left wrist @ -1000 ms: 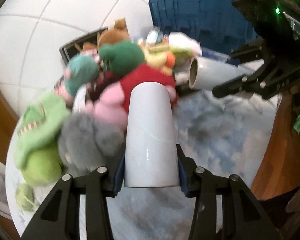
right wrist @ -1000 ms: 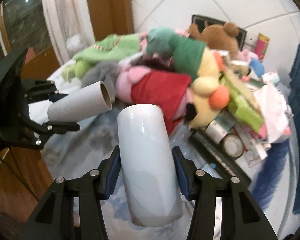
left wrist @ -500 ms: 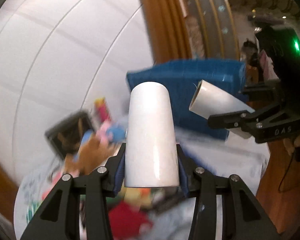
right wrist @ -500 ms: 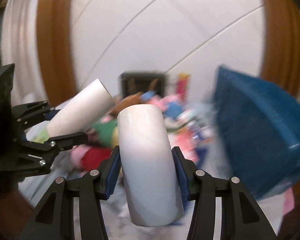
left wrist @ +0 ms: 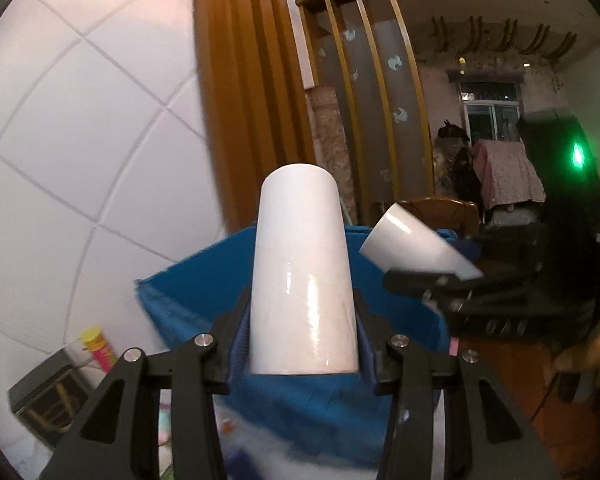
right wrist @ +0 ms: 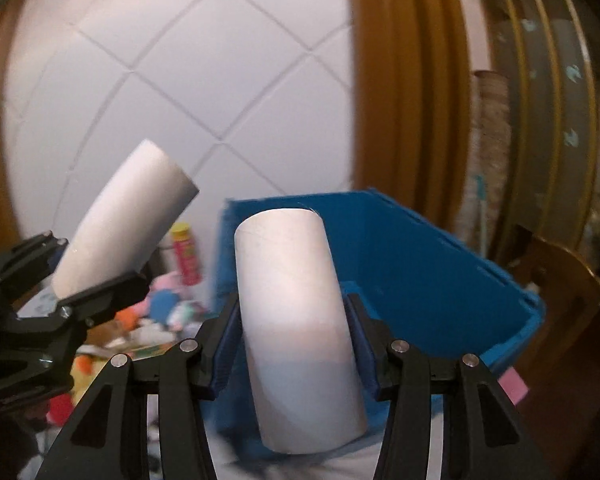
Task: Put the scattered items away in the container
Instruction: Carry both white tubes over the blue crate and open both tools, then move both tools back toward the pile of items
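The white tiled wall [left wrist: 80, 152] is filling the background of both wrist views, with wooden trim [right wrist: 400, 100] running down beside it.

The blue container [right wrist: 420, 256] is standing in front of both claws, its open top facing up and its inside walls showing in the right wrist view. In the left wrist view the same blue container [left wrist: 300, 412] is sitting just behind and below the held tube.

The left claw [left wrist: 300, 344] is clenching a white cardboard tube [left wrist: 302, 276] between its blue-padded fingers, the tube pointing forward and up with its far end lying over the container's rim. From the right wrist view this left claw [right wrist: 56, 280] is showing at the left edge, its tube [right wrist: 124, 220] tilting up toward the right.

The right claw [right wrist: 296, 340] is grasping a second white tube [right wrist: 296, 320], which is leaning slightly left and reaching over the container's near wall. In the left wrist view the right claw [left wrist: 432, 284] is appearing on the right with its tube [left wrist: 412, 244] angling up to the left, blurred.

A heap of colourful plush toys and small packages [right wrist: 140, 320] is lying on the table to the left of the container, too blurred to tell apart. A yellow-capped pink bottle [right wrist: 186, 256] is standing just beside the container's left wall.
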A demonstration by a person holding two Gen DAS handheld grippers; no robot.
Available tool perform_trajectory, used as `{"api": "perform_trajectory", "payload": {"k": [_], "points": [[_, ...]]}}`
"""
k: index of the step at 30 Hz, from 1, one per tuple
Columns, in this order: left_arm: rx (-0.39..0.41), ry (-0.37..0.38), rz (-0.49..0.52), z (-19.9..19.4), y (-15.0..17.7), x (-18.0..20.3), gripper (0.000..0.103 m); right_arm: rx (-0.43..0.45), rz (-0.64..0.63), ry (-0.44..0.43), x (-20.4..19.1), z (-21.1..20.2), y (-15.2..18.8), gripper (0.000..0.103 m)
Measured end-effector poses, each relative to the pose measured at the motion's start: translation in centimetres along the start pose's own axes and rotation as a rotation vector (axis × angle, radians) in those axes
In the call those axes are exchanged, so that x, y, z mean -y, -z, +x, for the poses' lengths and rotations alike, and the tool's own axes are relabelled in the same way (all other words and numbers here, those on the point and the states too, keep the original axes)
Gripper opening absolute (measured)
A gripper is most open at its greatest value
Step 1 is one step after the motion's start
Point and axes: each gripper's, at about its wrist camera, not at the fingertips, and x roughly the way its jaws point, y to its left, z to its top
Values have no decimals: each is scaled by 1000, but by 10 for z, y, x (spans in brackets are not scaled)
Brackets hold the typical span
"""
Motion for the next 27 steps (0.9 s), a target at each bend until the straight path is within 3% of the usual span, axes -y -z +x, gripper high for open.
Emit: {"api": "perform_trajectory", "payload": {"k": [2,4,6,7,8,11,18,20,24,27], "points": [[-11,-7,6,22,-6,8,44,-25,9,21,20,16,-4,49],[-15,-26,17,39,-12,16,50,-47,10,38,33,31,-5,49],[0,-62,20,45,-17,21,98,-66,15,55,44,46,-4,50],[9,-79,19,46,-20,24,103,-70,23,60,49,50,-4,50],[18,-84,14,47,-22,24,103,-73,32,59,54,53,-4,50],[33,-101,-3,42,-25,28,103,-60,44,60,63,52,-6,65],[50,-191,-43,-1,-2,29,103,0,46,14,67,39,-10,66],[62,-226,-43,-22,12,30,103,29,40,-18,56,26,-7,67],[70,-314,-65,-72,58,20,103,99,8,-80,18,-9,11,82],[63,-372,-75,-112,91,10,103,132,-22,-121,-13,-30,24,82]]}}
